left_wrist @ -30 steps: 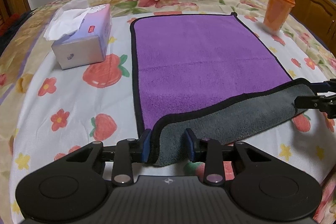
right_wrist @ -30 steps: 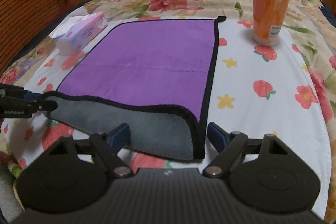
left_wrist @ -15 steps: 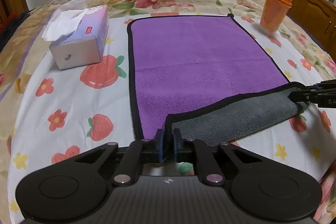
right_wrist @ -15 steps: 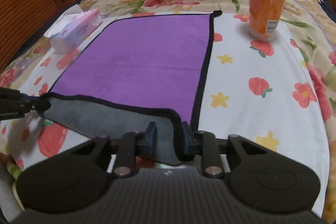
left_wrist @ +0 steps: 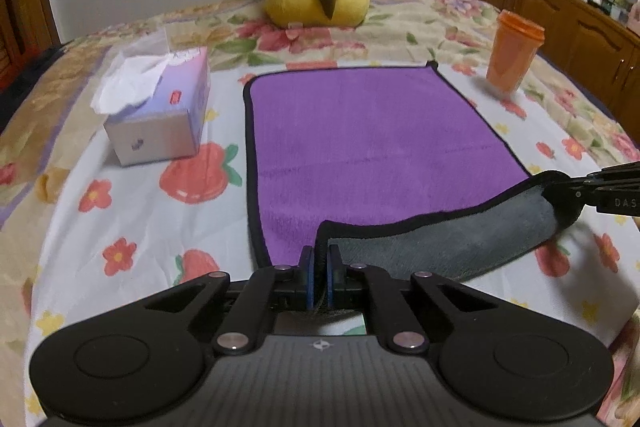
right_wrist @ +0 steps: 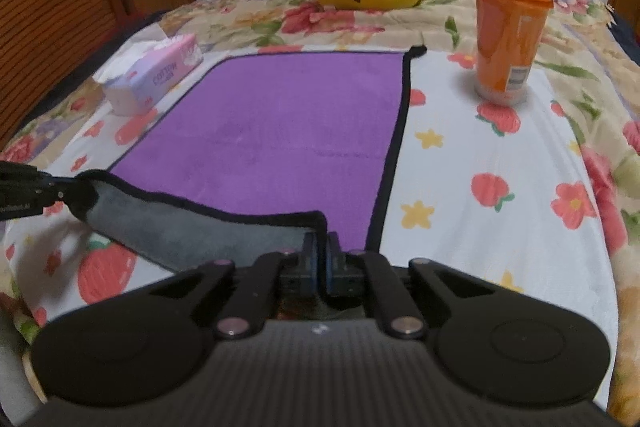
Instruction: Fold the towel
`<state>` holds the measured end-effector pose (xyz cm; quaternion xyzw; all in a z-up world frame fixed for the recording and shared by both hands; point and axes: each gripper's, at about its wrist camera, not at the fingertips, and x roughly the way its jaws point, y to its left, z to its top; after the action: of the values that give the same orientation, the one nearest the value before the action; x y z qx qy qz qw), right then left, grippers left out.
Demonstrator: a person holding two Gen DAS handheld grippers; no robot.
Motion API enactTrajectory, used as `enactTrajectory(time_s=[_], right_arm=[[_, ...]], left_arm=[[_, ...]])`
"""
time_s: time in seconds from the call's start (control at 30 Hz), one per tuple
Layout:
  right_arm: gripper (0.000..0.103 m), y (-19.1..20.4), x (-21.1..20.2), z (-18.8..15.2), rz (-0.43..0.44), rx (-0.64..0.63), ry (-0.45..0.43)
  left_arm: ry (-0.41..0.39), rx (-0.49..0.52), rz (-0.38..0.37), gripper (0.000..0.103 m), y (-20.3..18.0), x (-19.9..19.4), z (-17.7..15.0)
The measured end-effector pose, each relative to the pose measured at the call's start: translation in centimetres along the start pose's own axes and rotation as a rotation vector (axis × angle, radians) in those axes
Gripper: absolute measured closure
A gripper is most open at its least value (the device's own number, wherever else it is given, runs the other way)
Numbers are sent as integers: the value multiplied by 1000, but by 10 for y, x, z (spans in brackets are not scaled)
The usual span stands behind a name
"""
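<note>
Grasping the near corners of the towel, the left gripper and right gripper held its near edge raised; ahead, the rest lay flat, unfolded, on the bed.

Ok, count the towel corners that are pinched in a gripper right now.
2. The left gripper holds the near left corner of the towel; the right gripper holds the near right corner. Both far corners lie free.

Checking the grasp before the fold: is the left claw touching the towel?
Touching. The left wrist view shows the left claw shut on the towel, its dark hem pinched between the blue pads.
</note>
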<state>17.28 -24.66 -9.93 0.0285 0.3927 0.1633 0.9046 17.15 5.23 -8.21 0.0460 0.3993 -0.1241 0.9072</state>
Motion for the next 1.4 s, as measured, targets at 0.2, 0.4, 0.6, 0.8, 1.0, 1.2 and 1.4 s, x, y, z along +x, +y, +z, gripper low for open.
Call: enactTrajectory(time_s=[0.2, 0.4, 0.6, 0.8, 1.0, 1.2, 1.4], right_arm=[[99, 2, -8, 7, 13, -4, -51], [99, 1, -15, 12, 20, -1, -92], [99, 1, -20, 16, 28, 2, -127], [99, -1, -24, 21, 40, 6, -157], [99, 1, -26, 26, 44, -11, -180], [99, 1, -21, 31, 40, -30, -187], [99, 0, -14, 34, 32, -47, -187]], left_arm=[[-52, -17, -7, 94, 1, -11, 6], [-103, -27, -21, 95, 1, -19, 10], [-140, -30, -16, 95, -1, -24, 15], [-153, -42, -11, 95, 2, -25, 18], [-168, -48, -13, 95, 3, -23, 23], [-171, -47, -9, 95, 5, -17, 28], [-185, -46, -13, 95, 7, -12, 36]])
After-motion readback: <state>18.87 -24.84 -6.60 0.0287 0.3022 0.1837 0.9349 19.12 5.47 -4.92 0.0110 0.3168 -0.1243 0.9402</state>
